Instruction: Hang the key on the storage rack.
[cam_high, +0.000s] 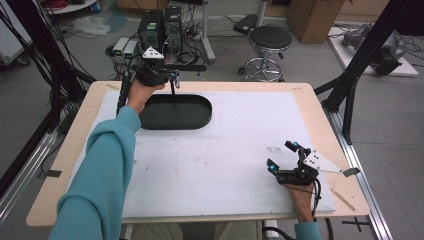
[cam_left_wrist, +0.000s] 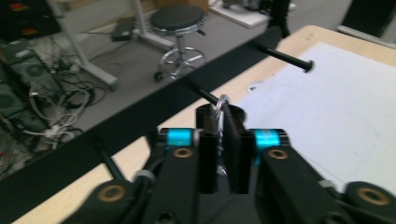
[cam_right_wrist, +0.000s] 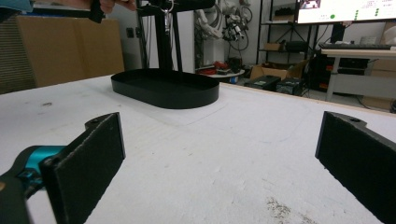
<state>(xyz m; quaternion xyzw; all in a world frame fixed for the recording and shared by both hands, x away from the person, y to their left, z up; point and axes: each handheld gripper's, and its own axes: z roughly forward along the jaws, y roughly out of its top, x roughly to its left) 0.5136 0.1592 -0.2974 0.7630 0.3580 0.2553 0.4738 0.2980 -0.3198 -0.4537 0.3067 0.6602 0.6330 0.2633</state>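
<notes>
One black tray (cam_high: 175, 112) near table (cam_high: 300, 92) far edge; left gripper (cam_high: 172, 77) above tray rim, fingers (cam_left_wrist: 208, 154) pinching one metal ring (cam_left_wrist: 221, 106); right gripper (cam_high: 282, 157) well apart from tray, fingers (cam_right_wrist: 88, 163) wide, bare mat between.

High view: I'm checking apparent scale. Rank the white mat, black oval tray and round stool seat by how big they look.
1. white mat
2. black oval tray
3. round stool seat, though it stands farther from the camera

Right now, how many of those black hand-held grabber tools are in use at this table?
2. The left gripper is held above the far edge of the black tray, pinching a small metal ring. The right gripper rests open near the table's right front corner.
</notes>
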